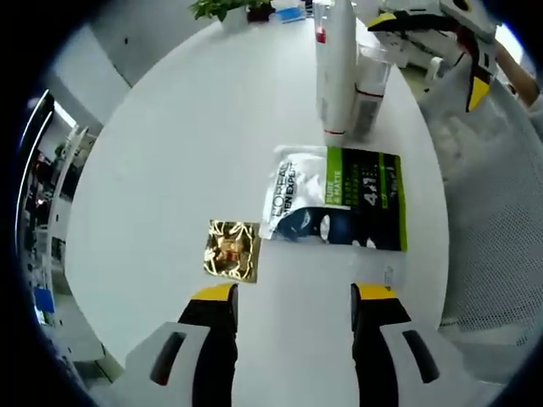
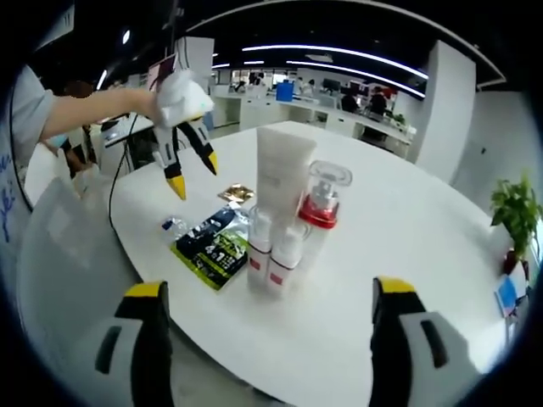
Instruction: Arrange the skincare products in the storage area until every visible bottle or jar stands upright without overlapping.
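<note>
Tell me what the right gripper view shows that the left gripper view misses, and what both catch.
Right gripper view alone: the clear pump bottle with the red collar and a potted plant by the table edge. Left gripper view alone: the sachet's printed front, face up. Both share the green and black sachet, the gold packet, the upright white tube and the white round table.

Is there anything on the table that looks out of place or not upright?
Yes. The green sachet and the gold packet lie flat on the table, while the white tubes and the pump bottle stand upright.
</note>
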